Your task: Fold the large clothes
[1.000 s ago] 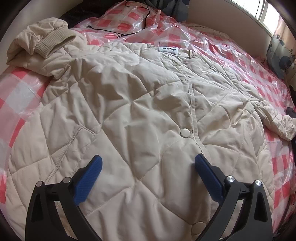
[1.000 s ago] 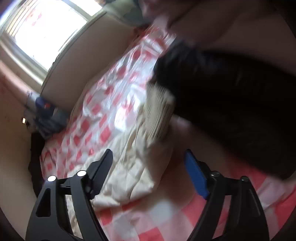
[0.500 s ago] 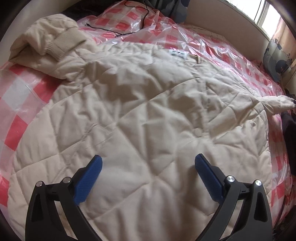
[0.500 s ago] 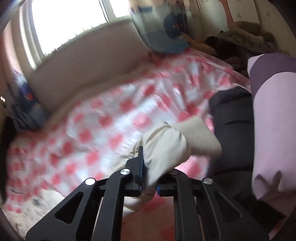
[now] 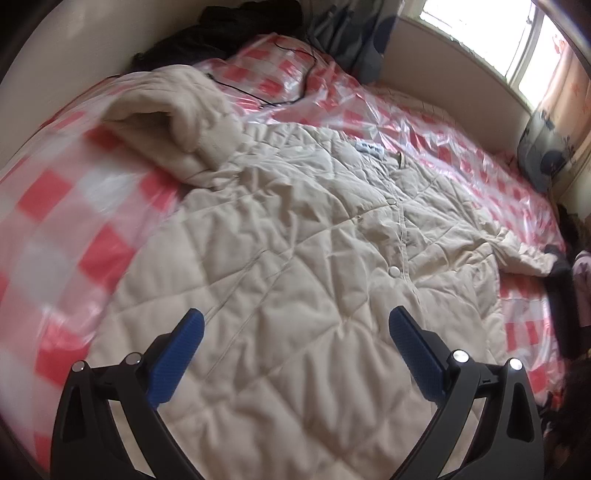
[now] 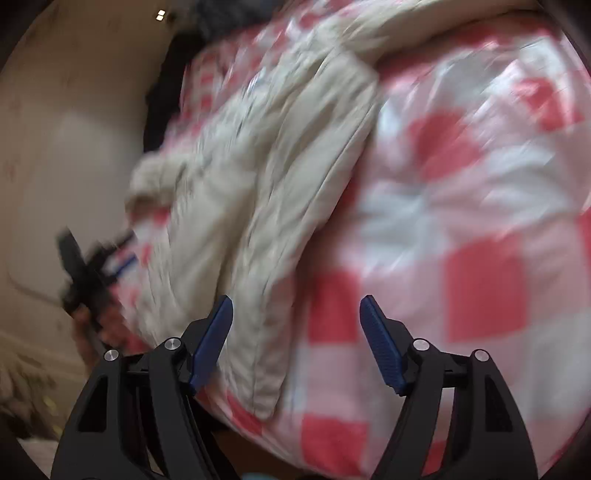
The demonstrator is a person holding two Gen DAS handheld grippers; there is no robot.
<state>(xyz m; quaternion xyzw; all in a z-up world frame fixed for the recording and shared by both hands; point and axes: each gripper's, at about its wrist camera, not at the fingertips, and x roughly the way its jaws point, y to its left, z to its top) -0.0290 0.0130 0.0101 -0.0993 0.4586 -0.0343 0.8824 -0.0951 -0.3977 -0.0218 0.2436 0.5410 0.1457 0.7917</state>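
Note:
A large beige quilted jacket (image 5: 295,258) lies spread front-up on the bed, snaps down its middle, collar label at the far side. One sleeve (image 5: 173,122) is bunched at the upper left, the other sleeve (image 5: 524,258) stretches to the right. My left gripper (image 5: 295,328) is open and empty, hovering over the jacket's lower half. In the blurred right wrist view the jacket's edge (image 6: 266,206) lies on the bed. My right gripper (image 6: 295,317) is open and empty above that edge near the bed's side.
The bed has a red-and-white checked cover under clear plastic (image 5: 66,229). A black cable (image 5: 295,88) and dark clothes (image 5: 221,33) lie at the far end. A cushion (image 5: 543,155) leans by the window. The other gripper (image 6: 88,273) shows blurred at left in the right wrist view.
My right gripper has let go of the sleeve cuff, opened, and swung round to the jacket's edge. The left gripper has shifted left and stays open.

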